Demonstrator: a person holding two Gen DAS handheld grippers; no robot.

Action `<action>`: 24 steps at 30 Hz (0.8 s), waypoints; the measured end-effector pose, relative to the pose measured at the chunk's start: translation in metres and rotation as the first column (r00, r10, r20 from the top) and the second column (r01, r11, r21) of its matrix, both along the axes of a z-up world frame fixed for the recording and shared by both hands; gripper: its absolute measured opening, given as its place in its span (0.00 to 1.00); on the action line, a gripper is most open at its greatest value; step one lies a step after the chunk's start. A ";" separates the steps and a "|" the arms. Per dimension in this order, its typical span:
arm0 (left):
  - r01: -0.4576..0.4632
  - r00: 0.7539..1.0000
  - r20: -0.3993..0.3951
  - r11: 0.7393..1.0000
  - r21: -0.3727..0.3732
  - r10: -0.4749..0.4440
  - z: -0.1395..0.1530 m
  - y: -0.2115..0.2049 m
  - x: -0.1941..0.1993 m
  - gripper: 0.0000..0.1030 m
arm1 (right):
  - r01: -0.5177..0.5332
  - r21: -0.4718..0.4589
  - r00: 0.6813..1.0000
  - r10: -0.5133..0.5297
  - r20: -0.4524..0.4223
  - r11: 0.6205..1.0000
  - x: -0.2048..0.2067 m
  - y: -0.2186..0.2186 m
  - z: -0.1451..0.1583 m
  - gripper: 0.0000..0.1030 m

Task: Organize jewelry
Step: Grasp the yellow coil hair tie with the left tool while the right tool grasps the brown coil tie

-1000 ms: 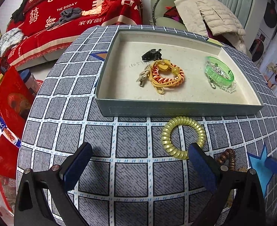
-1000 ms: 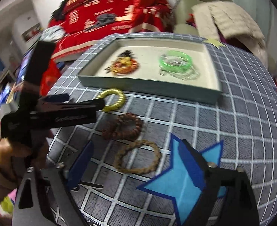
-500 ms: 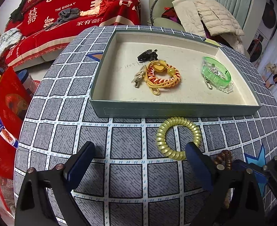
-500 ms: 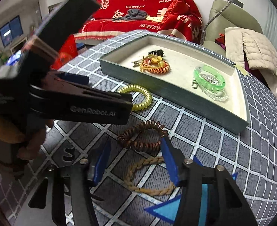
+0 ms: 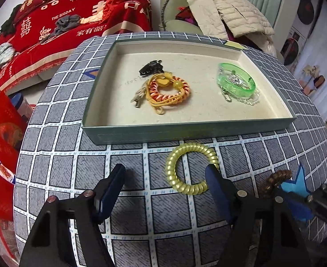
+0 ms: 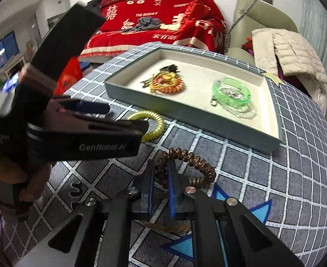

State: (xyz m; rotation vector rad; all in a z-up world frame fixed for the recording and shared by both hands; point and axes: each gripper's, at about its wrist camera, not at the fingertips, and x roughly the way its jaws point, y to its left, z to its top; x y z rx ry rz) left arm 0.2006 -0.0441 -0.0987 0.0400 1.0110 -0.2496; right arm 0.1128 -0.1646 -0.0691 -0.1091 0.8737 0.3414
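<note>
On the grid-patterned tablecloth, a yellow spiral hair tie (image 5: 192,166) lies just in front of the grey tray (image 5: 185,131). My left gripper (image 5: 165,184) is open and its jaws are closing. Its right finger (image 5: 216,191) overlaps the tie's right side and its left finger stands clear of it. My right gripper (image 6: 161,173) has its jaws closing, with the pads pinching the left part of a brown spiral hair tie (image 6: 194,162). A tan braided bracelet (image 6: 170,227) is mostly hidden beneath that gripper. The tray (image 6: 185,111) holds an orange coil bundle (image 5: 168,89), a green bangle (image 5: 235,81) and a black clip (image 5: 151,67).
In the right wrist view a hand (image 6: 30,182) holds the left gripper's body (image 6: 85,133) close on the left. The round table drops off at its edges. A red blanket (image 5: 74,22) and a beige jacket (image 5: 230,15) lie beyond. A blue star (image 6: 259,209) is printed on the cloth.
My right jaws have come together from wide apart onto the brown hair tie. My left jaws have narrowed slightly, and the yellow tie now sits lower, closer to its right finger.
</note>
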 end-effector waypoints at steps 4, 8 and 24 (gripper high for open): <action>0.040 0.999 -0.006 0.999 -0.012 -0.040 0.003 -0.005 -0.002 0.75 | 0.053 0.078 0.998 -0.052 -0.023 0.996 0.001 -0.016 0.006 0.12; 0.092 0.996 -0.019 0.995 0.027 -0.092 0.001 -0.015 -0.005 0.36 | 0.105 0.142 0.994 -0.099 -0.051 0.984 0.003 -0.030 0.009 0.12; 0.134 0.989 0.070 0.990 -0.048 -0.130 0.029 -0.009 -0.030 0.30 | 0.215 0.258 0.975 -0.192 -0.109 0.942 0.000 -0.062 0.021 0.12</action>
